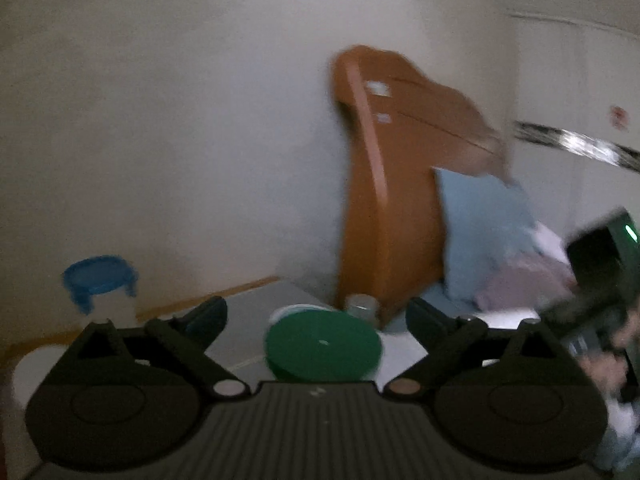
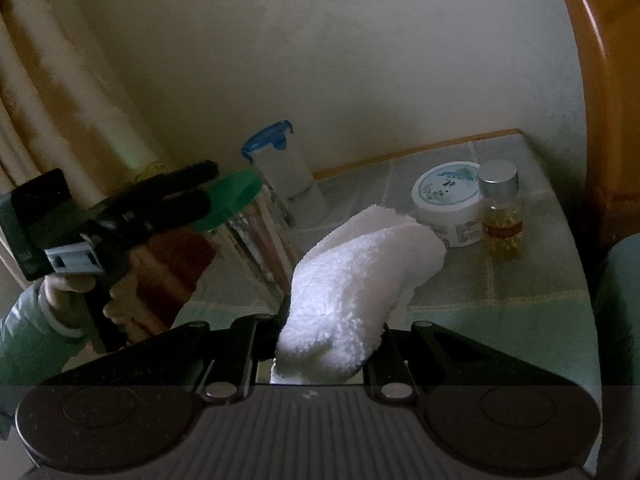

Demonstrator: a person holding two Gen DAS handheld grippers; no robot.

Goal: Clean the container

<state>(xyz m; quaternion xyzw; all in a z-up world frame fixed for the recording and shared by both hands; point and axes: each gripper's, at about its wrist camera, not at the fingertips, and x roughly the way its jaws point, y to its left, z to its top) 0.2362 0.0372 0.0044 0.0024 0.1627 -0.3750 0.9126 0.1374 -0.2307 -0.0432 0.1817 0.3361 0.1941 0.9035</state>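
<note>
folded white terry cloth (image 2: 352,280), thick and fluffy, is pinched between the narrow jaws of the right gripper (image 2: 328,354), held ready, it seems, for wiping. to its left, a tall clear container (image 2: 256,236) with a flat round green lid (image 2: 230,200) stands near the left edge of the grey tiled table (image 2: 500,300). the left gripper (image 1: 316,320) is spread wide with nothing pinched; its dark fingers (image 2: 188,190) are seen beside the green lid, whether touching cannot be told. behind the container, toward the back edge, a frosted tub with a blue clip lid (image 2: 268,142) is set. near the back right corner a squat white cream jar (image 2: 448,204) and a small glass bottle (image 2: 502,216) with a silver cap, filled with yellow pearls, are kept clear of the wiping. a hand in a pale green sleeve (image 2: 24,328) is seen at lower left.
</note>
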